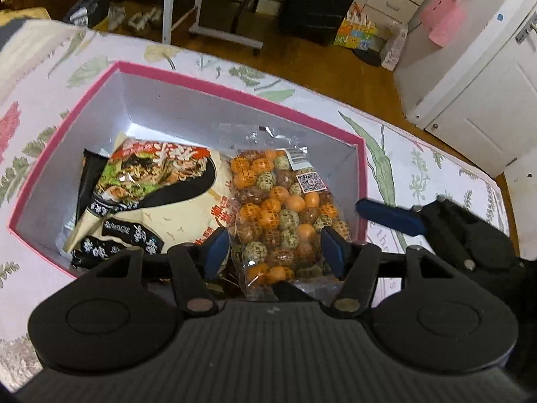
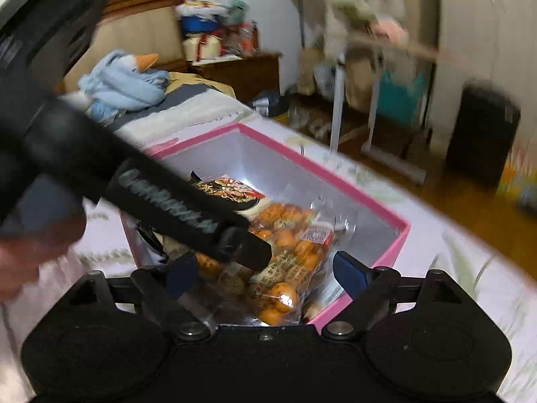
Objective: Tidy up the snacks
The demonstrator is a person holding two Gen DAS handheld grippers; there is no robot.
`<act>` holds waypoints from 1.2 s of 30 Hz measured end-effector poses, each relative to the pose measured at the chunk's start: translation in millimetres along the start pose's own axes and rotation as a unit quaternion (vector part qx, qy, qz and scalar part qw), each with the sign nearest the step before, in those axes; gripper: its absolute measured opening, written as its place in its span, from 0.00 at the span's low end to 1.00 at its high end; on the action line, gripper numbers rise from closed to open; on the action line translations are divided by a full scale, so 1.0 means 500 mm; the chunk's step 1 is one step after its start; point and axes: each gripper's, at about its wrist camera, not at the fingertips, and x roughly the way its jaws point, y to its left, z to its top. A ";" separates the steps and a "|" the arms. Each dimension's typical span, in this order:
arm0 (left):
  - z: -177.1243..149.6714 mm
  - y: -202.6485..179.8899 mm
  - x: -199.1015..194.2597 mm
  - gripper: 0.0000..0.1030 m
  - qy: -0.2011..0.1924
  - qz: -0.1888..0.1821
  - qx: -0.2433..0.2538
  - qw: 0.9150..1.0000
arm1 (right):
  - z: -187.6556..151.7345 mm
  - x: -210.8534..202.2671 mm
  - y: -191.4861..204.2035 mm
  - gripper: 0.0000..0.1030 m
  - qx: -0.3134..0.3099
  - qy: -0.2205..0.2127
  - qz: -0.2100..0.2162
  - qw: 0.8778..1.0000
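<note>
A pink-rimmed box (image 1: 235, 92) with grey inner walls sits on a floral sheet. Inside lie an instant-noodle packet (image 1: 151, 184) and a clear bag of orange and green wrapped candies (image 1: 285, 208). My left gripper (image 1: 275, 248) hovers open over the near end of the candy bag, its blue pads on either side of it and apart from it. The right gripper's blue pad (image 1: 389, 216) pokes in from the right. In the right wrist view my right gripper (image 2: 265, 273) is open above the box (image 2: 399, 231) and the candy bag (image 2: 288, 248), with the left gripper's body (image 2: 188, 215) crossing in front.
The box rests on a bed with a floral cover (image 1: 419, 164). Beyond are a wooden floor (image 1: 319, 63), a black suitcase (image 1: 319, 0), a white cabinet (image 1: 476, 77) and a white rack's legs (image 1: 167, 3). Blue bedding (image 2: 124, 84) lies at the bed's head.
</note>
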 end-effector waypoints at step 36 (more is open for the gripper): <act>-0.160 -0.127 -0.200 0.55 -0.050 -0.009 0.141 0.989 | -0.102 -0.311 0.012 0.76 0.155 -0.068 -0.125 0.978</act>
